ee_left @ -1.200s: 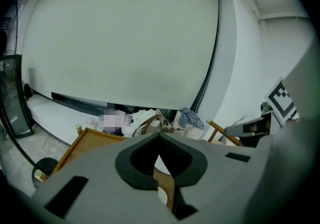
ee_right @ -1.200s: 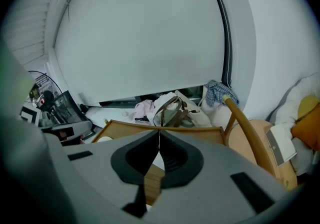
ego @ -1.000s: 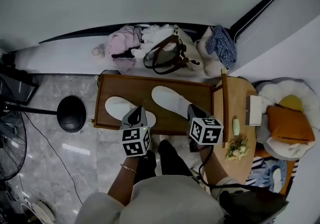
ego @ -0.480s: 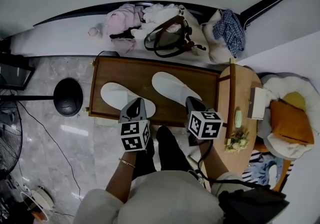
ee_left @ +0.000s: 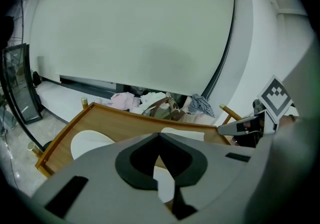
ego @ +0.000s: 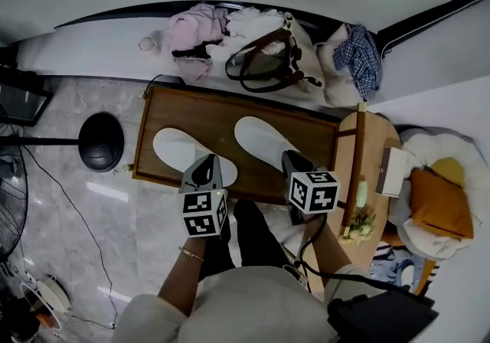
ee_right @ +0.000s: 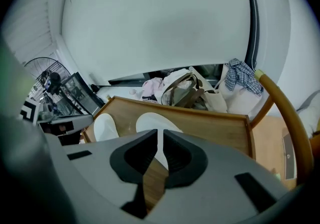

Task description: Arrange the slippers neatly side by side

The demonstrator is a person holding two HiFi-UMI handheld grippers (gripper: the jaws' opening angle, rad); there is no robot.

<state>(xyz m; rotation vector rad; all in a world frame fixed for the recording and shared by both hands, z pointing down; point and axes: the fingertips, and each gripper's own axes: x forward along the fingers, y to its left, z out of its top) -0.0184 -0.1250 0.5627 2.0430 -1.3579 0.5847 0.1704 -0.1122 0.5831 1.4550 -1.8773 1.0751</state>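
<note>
Left gripper (ee_left: 159, 136): jaws together, nothing gripped.
Wooden tray (ee_left: 125, 122): rimmed, beneath the jaws.
Left slipper (ee_left: 86, 144): white, jaws' 9 o'clock.
Right slipper (ee_left: 184, 134): white, 3 o'clock, near.
Clothes pile (ee_left: 131, 101): 12 o'clock, beyond tray.
Right gripper (ee_left: 225, 129): 3 o'clock, farther.

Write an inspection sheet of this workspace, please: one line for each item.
Surface: wooden tray on the stone floor.
Job's things: left slipper and right slipper, white, both on the tray, apart, askew to its edges.
Clutter: bag, pink clothes and plaid cloth behind the tray.
Grippers: left gripper and right gripper shut, empty, over the tray's near side.
Cables: one black cable on the floor, left of the tray.
Surroundings: fan, stand base, side table.
</note>
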